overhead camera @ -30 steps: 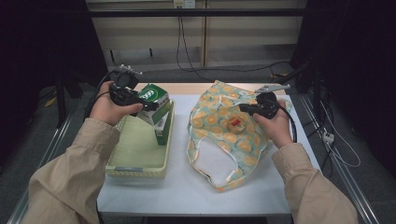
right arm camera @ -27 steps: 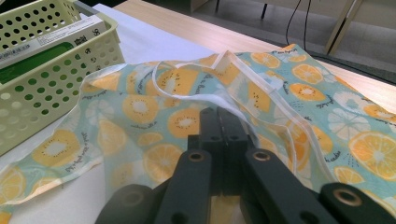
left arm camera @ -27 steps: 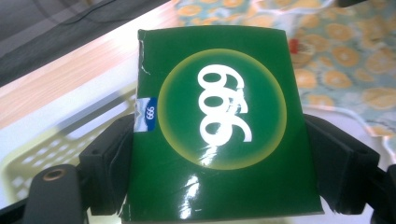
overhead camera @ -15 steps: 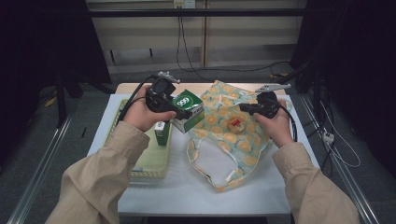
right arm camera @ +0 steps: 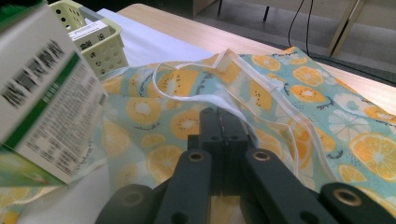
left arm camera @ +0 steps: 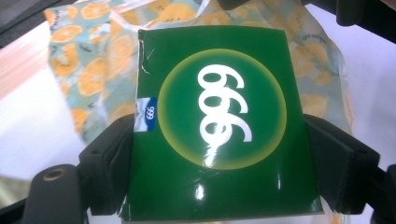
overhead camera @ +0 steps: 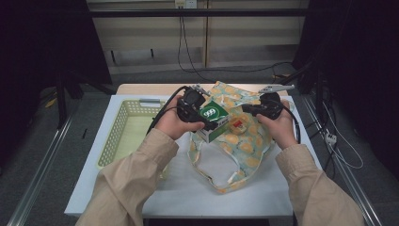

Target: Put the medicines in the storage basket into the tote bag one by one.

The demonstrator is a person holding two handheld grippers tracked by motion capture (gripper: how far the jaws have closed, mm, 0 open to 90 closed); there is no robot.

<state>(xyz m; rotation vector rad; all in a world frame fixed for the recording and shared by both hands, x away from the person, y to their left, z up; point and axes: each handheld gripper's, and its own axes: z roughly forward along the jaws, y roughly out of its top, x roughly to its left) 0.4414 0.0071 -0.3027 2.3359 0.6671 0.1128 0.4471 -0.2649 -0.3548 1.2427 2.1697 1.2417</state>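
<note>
My left gripper [overhead camera: 203, 118] is clamped on a green box [overhead camera: 212, 123], one jaw pressed to each side of it. In the left gripper view the box [left arm camera: 219, 126] sits square between the jaws with its glossy green face up, a white "999" in a yellow-ringed circle. I hold it in the air over the left part of the bag [overhead camera: 235, 136], which lies on the white table [overhead camera: 254, 197].

My right gripper [overhead camera: 256, 109] has its jaws together on the fabric of the bag near its upper right edge; in the right gripper view the jaws [right arm camera: 224, 140] meet with the orange-print cloth [right arm camera: 299, 93] bunched around their tips, a white-trimmed hem running just past them. The box [right arm camera: 44, 98] shows there at the left, its white printed side tilted.

A yellow basket [overhead camera: 123, 136] stands on the table to the left of the bag, near my left forearm [overhead camera: 136, 174].
</note>
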